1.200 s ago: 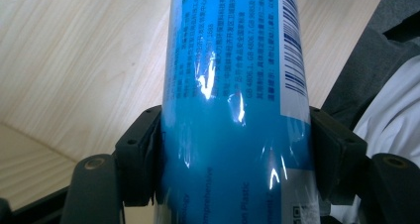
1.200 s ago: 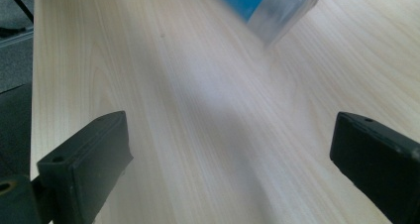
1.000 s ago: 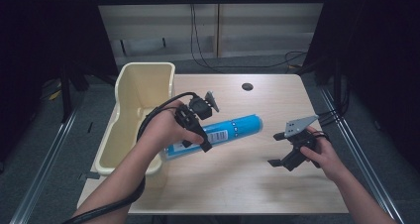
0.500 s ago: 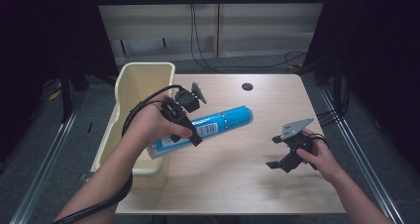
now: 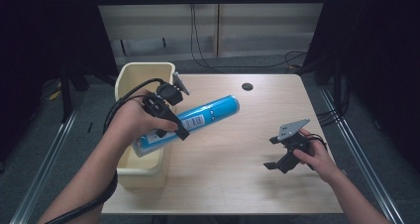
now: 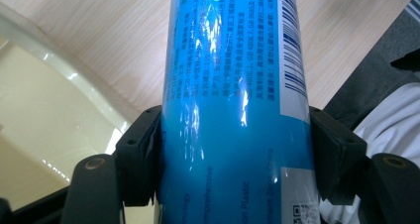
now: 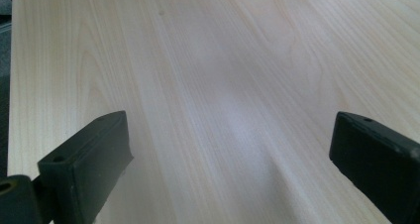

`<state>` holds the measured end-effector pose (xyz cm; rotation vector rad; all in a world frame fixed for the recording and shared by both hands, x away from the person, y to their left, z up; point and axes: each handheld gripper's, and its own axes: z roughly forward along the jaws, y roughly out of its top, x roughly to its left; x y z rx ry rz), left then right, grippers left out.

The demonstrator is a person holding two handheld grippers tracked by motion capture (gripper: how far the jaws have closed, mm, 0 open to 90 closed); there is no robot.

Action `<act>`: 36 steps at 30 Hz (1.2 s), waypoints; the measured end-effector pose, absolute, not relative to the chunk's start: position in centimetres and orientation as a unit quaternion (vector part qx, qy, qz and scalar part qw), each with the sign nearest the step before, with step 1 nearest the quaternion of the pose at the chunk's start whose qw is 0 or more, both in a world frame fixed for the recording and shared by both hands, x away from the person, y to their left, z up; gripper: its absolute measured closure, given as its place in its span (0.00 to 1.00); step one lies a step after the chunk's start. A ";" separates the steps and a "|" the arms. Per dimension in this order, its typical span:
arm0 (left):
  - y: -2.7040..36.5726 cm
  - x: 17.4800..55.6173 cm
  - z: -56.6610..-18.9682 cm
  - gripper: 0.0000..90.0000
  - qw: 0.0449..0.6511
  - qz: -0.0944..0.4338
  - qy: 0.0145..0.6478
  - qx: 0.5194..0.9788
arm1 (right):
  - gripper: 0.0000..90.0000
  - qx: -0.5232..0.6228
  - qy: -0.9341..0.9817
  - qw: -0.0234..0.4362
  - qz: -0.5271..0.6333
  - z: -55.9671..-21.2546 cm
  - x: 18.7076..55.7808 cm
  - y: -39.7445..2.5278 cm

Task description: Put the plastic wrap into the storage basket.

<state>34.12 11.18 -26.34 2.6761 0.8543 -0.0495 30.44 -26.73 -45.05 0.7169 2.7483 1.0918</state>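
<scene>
A long blue tube point(image 5: 198, 117) with a white label hangs tilted in the air, its lower end over the cream bin point(image 5: 132, 75) and its upper end over the table. My left gripper point(image 5: 167, 116) is shut on the tube near its lower half. In the left gripper view both black jaws press the sides of the blue tube point(image 6: 235, 110), with the cream bin's rim point(image 6: 74, 80) below it at left. My right gripper point(image 5: 278, 152) rests low over the table at the right, open, with bare wood between its jaws point(image 7: 228, 149).
The wooden table point(image 5: 233, 174) has a dark round hole point(image 5: 247, 86) near its back edge. The bin stands at the table's left edge. Black cables trail from the left gripper and across the floor behind the table.
The left gripper has carried the blue tube leftward and up, so its lower end now hangs over the bin. The right gripper has stayed nearly still.
</scene>
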 end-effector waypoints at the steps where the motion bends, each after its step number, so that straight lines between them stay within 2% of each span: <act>1: 11.3 34.1 -26.3 0.36 0.164 -0.017 0.302 0.939 | 0.03 0.235 0.903 0.050 0.357 -45.1 30.4 -26.7; 36: 17.5 33.6 -24.6 0.36 0.189 0.001 0.430 0.883 | 0.03 0.226 0.904 0.049 0.359 -45.0 31.4 -26.6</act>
